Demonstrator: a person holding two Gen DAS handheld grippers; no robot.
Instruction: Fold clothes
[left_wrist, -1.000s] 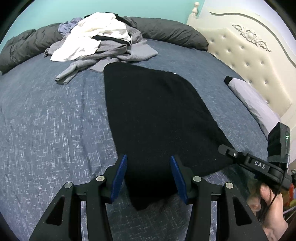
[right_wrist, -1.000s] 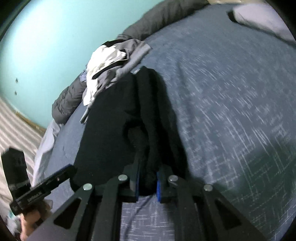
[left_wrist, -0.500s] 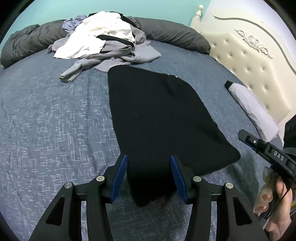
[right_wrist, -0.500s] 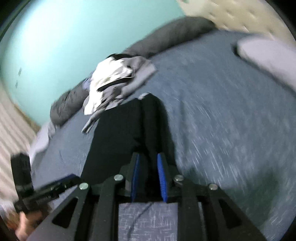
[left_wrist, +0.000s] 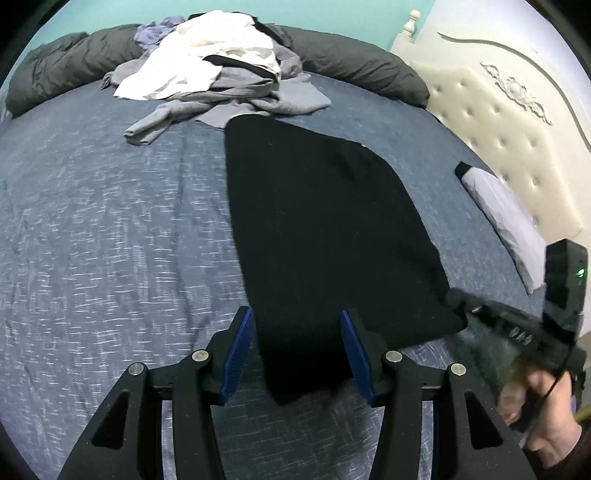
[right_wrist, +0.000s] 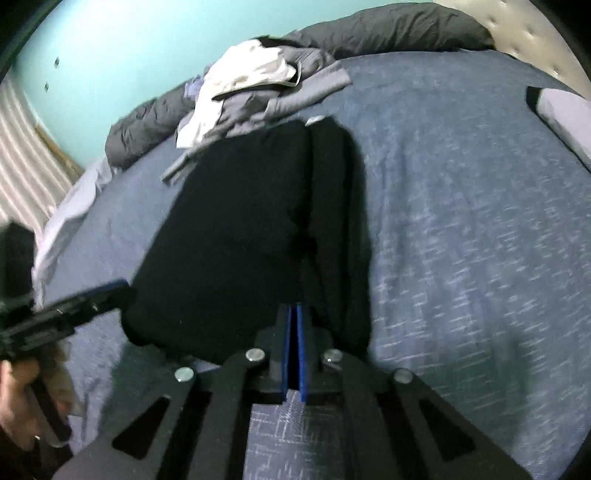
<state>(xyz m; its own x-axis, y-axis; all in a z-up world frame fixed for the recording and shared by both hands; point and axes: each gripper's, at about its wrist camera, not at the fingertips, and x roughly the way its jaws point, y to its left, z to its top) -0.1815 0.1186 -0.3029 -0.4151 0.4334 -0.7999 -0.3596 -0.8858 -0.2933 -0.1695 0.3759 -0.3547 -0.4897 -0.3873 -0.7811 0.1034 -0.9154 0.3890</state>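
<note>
the right gripper (right_wrist: 293, 314) has let the black garment (right_wrist: 236, 236) go and its blue pads now sit almost together with nothing between them, where a second ago they pinched a raised fold. that fold has dropped and the cloth lies flatter on the bed.

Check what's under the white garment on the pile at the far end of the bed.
The white garment lies on top of crumpled grey clothes, which spread out beneath it onto the blue bedspread. Anything deeper in the pile is covered.
</note>
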